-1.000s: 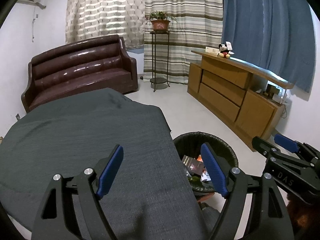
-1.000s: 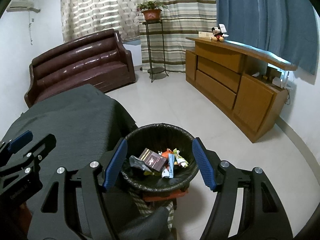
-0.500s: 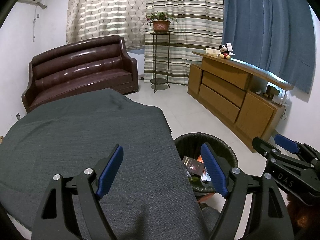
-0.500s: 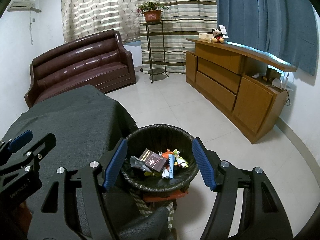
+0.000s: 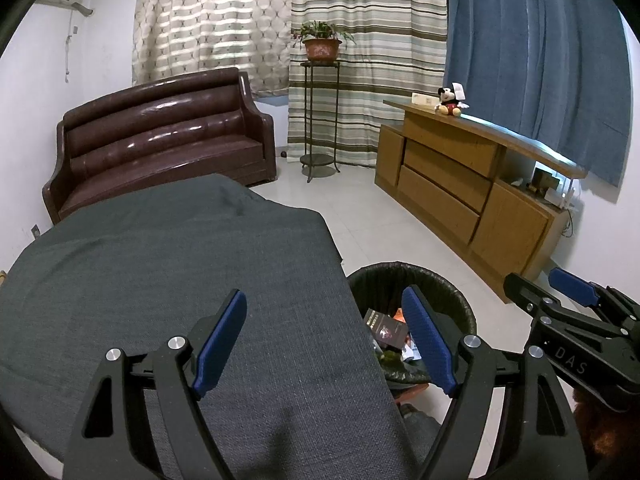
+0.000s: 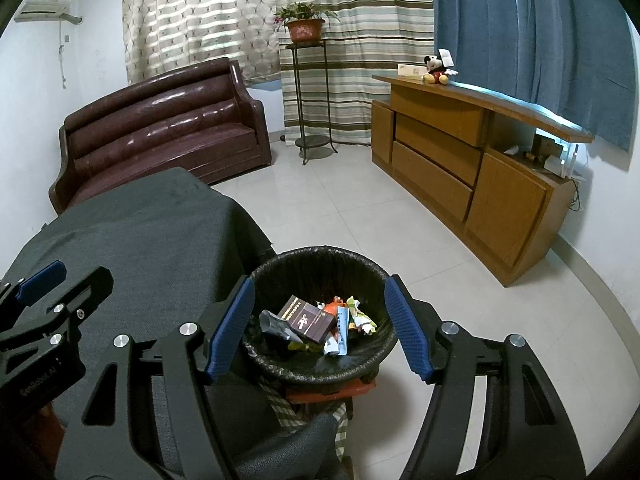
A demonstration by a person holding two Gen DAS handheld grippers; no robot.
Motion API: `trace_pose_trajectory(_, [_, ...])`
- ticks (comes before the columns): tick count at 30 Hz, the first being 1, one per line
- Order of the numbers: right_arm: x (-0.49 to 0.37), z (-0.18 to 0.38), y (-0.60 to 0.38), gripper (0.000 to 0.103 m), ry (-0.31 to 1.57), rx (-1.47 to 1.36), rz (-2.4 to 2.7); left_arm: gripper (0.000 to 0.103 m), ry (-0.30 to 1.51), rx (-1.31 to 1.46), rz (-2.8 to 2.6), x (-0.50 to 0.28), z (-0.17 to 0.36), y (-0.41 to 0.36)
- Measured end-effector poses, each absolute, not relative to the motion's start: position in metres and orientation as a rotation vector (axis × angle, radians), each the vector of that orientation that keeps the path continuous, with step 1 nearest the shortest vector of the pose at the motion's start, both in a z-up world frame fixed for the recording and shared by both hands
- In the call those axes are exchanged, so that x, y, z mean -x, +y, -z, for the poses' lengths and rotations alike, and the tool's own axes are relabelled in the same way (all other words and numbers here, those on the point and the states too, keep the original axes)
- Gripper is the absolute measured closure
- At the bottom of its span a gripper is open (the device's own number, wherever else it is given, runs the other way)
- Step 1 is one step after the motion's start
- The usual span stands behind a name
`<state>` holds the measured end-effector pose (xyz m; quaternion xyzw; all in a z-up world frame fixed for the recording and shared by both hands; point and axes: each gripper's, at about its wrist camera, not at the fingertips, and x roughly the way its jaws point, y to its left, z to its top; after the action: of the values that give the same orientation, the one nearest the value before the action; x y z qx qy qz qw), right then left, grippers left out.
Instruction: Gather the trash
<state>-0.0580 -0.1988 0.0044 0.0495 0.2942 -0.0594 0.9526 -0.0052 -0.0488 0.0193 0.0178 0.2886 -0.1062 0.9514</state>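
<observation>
- As far as I can judge, the collecting is nearly or fully done: the trash (image 6: 320, 324), a dark box and crumpled wrappers, lies inside the bin (image 6: 324, 256) beside the desk (image 5: 168, 280).
- My left tool (image 5: 326, 340) and right tool (image 6: 318, 326) both stand apart, holding nothing.
- I see no litter left on the gray desk or floor (image 6: 360, 216).

Left gripper (image 5: 324, 332): 6 o'clock, jaws apart, nothing between them
Grey cloth (image 5: 160, 272): 8 o'clock, under the gripper
Trash bin (image 5: 440, 284): 5 o'clock, beside the cloth, wrappers inside
Right gripper (image 5: 560, 292): 4 o'clock
Sofa (image 5: 160, 140): 10 o'clock
</observation>
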Motion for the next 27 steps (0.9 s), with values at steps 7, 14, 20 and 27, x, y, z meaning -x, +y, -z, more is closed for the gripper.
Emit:
trace_pose_trajectory(7, [0.0580,-0.0047,-0.1985,0.037,0.598,-0.099,0.121,0.026,0.589,-0.035,0.216,0.0061,-0.0168,-0.0492])
trace_pose_trajectory(14, [0.0578,-0.0049,-0.1980,0.037,0.598,-0.100,0.121,0.026,0.589,-0.035,0.216,0.0062,-0.0174,-0.0496])
trace_pose_trajectory(20, [0.0579,-0.0054,-0.1979,0.037,0.598,-0.099,0.121,0.026,0.589,-0.035,0.216,0.0062,-0.0179,-0.0497])
trace_pose_trajectory(27, [0.0574,-0.0056,-0.1976,0.037,0.599,-0.100,0.121,0.026,0.591,-0.035,0.215,0.0055,-0.0187,-0.0503])
